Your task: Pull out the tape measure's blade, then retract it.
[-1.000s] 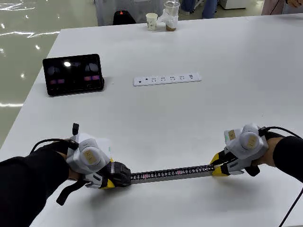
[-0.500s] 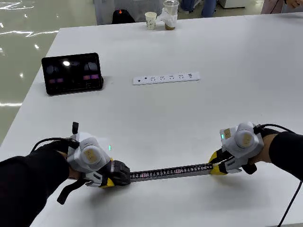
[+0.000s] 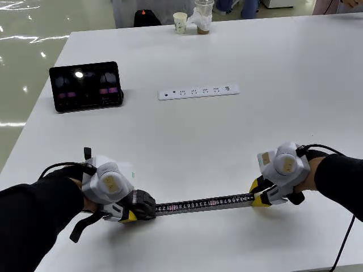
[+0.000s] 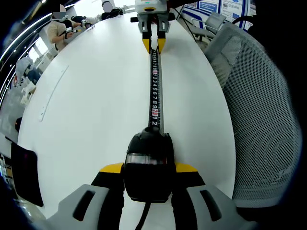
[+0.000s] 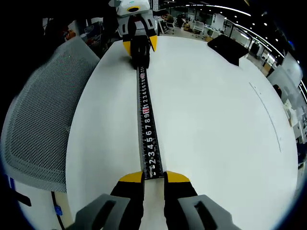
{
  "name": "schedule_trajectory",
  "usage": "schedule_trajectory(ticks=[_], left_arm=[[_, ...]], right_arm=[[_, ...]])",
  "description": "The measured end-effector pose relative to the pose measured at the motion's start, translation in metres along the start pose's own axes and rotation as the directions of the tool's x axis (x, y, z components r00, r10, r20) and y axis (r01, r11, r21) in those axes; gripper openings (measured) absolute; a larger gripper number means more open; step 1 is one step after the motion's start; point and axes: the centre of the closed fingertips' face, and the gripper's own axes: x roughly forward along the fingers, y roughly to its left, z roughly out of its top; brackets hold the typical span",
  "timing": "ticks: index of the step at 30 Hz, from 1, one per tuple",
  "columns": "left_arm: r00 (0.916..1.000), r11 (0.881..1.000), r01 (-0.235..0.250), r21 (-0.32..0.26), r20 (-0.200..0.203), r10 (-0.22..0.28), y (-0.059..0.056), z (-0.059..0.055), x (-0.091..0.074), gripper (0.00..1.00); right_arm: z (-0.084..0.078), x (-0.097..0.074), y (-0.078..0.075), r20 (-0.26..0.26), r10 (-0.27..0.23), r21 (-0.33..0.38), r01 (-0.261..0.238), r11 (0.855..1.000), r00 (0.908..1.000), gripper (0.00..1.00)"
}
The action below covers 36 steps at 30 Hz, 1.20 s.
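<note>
Lead: Hardly anything on the bench has moved in the last second. The whole picture has slid a little, which is your head and not the work. The span of blade between your grippers looks the same, or at most a touch shorter.

Second: Your left gripper is clamped around the black case, with its jaws spread only as wide as the body. Your right gripper is closed almost completely and pinches the very tip of the blade. The tape runs straight between them, low along the near side of the table. I cannot tell whether it rests on the surface or hangs just above it.

Lead: The pinch on the tip is your weak point. It is a thin, slick strip held only at its end. If it slides out, the spring will likely whip the blade back into the case.

Second: Feeding it back has its own risk. If you bring your right hand in faster than the spring reels, the blade may bow or kink.

Lead: Watch the case as well. If you roll your left wrist, the blade will enter the mouth at an angle, and it could jam or twist.
</note>
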Motion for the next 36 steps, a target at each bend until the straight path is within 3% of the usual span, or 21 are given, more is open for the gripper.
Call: schedule_trajectory(ticks=[12, 18, 22, 26, 36], left_arm=[[1.0, 1.0, -0.003, -0.003, 0.003, 0.003, 0.0, 0.001, -0.002, 0.32], [1.0, 1.0, -0.001, -0.011, 0.008, 0.001, 0.0, 0.001, -0.006, 0.31], [1.0, 1.0, -0.003, -0.02, 0.003, 0.003, 0.002, 0.0, -0.009, 0.34], [1.0, 1.0, -0.003, -0.024, 0.004, 0.003, 0.004, -0.001, -0.013, 0.37], [0.9997, 0.997, 0.001, -0.079, 0.024, 0.001, 0.002, -0.004, -0.017, 0.45]], right_arm=[[0.0, 0.001, -0.001, -0.024, -0.012, 0.026, 0.013, 1.0, 0.9996, 0.13], [0.0, 0.0, 0.0, -0.017, -0.012, 0.011, 0.013, 1.0, 0.9998, 0.13], [0.0, 0.001, 0.002, -0.039, -0.015, -0.02, 0.014, 1.0, 0.9991, 0.13], [-0.001, -0.002, 0.0, -0.056, -0.029, -0.021, 0.027, 0.999, 0.998, 0.19], [-0.001, -0.011, 0.001, -0.036, -0.045, 0.02, 0.046, 0.999, 0.9983, 0.25]])
